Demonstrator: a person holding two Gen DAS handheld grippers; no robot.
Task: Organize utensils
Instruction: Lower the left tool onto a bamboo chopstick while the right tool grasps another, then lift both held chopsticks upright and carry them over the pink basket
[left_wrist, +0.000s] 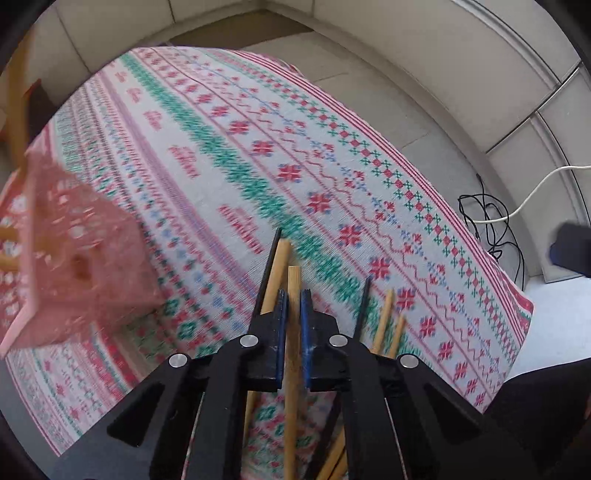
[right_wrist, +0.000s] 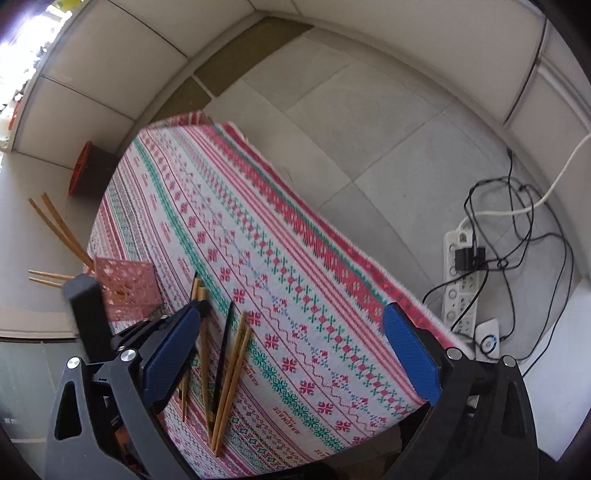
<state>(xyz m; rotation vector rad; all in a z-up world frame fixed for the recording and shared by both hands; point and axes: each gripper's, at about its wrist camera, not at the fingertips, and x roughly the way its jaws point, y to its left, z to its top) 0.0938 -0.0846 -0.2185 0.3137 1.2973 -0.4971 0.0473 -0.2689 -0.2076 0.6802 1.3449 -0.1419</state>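
Observation:
Several wooden and black chopsticks (right_wrist: 225, 365) lie on a patterned tablecloth (right_wrist: 295, 258). My left gripper (left_wrist: 294, 299) is shut on one wooden chopstick (left_wrist: 294, 280), with other chopsticks (left_wrist: 384, 314) lying beside and under it; it also shows in the right wrist view (right_wrist: 192, 314). A pink perforated holder (left_wrist: 74, 258) stands at the left with wooden chopsticks in it; in the right wrist view the holder (right_wrist: 127, 288) is just behind the left gripper. My right gripper (right_wrist: 291, 354) is open and empty above the cloth.
The table's right edge drops to a tiled floor. A power strip (right_wrist: 461, 277) with tangled cables (right_wrist: 517, 221) lies on the floor at the right. A dark round bin with an orange rim (right_wrist: 88, 173) stands at the far left.

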